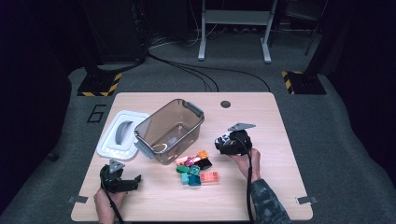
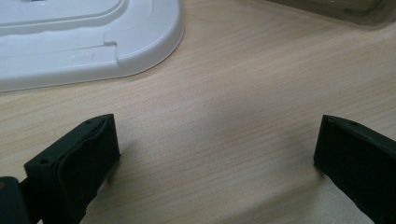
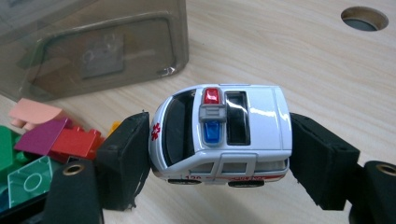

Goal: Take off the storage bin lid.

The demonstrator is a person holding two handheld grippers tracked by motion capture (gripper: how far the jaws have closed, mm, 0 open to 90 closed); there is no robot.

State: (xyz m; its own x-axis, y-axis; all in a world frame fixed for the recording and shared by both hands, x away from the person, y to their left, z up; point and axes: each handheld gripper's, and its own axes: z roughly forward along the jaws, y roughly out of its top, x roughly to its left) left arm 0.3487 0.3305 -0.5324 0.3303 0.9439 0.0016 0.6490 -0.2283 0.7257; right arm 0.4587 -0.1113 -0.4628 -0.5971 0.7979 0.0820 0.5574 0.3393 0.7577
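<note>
Your right gripper (image 3: 219,154) is clamped nose-to-tail on the small white toy ambulance (image 3: 222,133), above the table beside the smoky clear plastic bin (image 1: 170,130); keep it level, release inside; left gripper (image 2: 217,154) rests agape

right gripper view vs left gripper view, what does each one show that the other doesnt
The right gripper view alone shows a white toy ambulance clamped nose to tail in the right tool, coloured building blocks at its left, and a round hole in the table.

The left gripper view alone shows the white lid lying flat, with the left tool open over bare wood.

Both show the wooden table and part of the clear brown bin.
</note>
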